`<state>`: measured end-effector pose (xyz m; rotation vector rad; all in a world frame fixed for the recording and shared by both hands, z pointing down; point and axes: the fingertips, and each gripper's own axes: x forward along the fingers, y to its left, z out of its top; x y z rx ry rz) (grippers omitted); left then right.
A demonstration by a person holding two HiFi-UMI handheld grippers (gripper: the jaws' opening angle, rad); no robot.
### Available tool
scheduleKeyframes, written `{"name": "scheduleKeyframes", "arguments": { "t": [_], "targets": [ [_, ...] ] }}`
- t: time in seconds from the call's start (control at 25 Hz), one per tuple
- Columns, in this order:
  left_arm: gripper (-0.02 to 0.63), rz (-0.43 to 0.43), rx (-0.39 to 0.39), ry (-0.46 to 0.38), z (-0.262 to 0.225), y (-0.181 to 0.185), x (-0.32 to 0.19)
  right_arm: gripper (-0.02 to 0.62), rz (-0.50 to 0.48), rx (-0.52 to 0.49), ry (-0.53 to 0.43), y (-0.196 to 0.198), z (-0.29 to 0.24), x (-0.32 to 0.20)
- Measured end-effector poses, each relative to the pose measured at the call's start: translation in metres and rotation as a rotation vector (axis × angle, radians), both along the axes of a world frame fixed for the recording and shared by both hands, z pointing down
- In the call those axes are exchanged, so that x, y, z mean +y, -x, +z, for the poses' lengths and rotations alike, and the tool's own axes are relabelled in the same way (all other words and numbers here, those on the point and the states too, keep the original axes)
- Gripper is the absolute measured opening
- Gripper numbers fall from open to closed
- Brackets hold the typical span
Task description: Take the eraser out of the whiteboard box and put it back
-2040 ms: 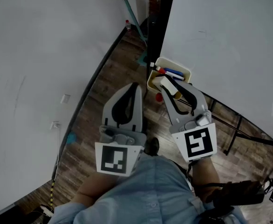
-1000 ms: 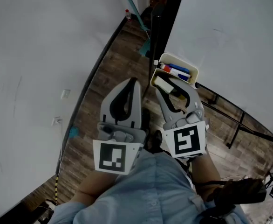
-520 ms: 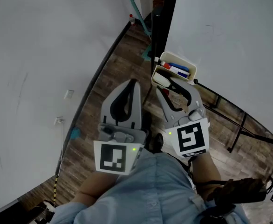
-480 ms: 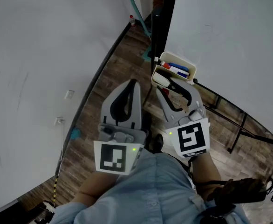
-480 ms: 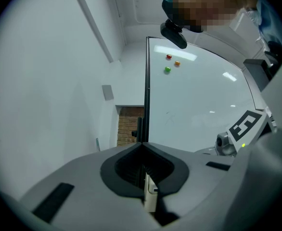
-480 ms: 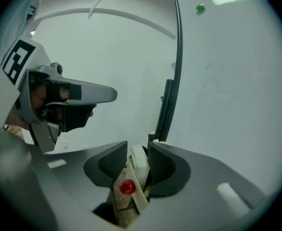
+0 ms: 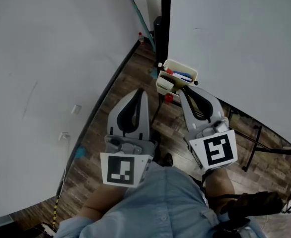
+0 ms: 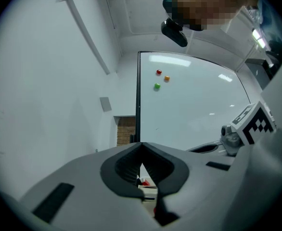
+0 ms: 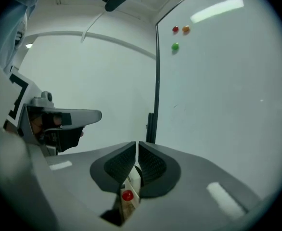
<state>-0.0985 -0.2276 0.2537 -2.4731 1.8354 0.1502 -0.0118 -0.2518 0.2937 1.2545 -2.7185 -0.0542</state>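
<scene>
Nearest us is the blue shirt [image 7: 160,202]. Ahead of it, the left gripper [image 7: 139,92] points forward above the wooden floor [image 7: 110,113]. Its jaws are clenched tip to tip, with nothing between them. The right gripper [image 7: 183,89] is just beside it, its tips near the whiteboard box [image 7: 187,69]. Its jaws are closing, with only a narrow slit left and nothing gripped. The eraser [image 7: 165,83] lies inside the box at its left end, beside the markers [image 7: 181,76]. The box hangs on the whiteboard [image 7: 235,38], which carries three magnets [image 8: 159,72] higher up.
</scene>
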Motion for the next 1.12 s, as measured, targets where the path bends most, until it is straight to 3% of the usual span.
{"name": "scheduleKeyframes", "arguments": {
  "t": [0.32, 1.12],
  "targets": [
    [0.006, -0.004, -0.018, -0.059, -0.025, -0.013, 0.032, 0.002, 0.026, -0.125, -0.072, -0.027, -0.041, 0.031],
    [0.005, 0.005, -0.025, -0.095, -0.036, -0.023, 0.048, 0.0, 0.017, -0.158, -0.12, -0.035, -0.059, 0.048]
  ]
}}
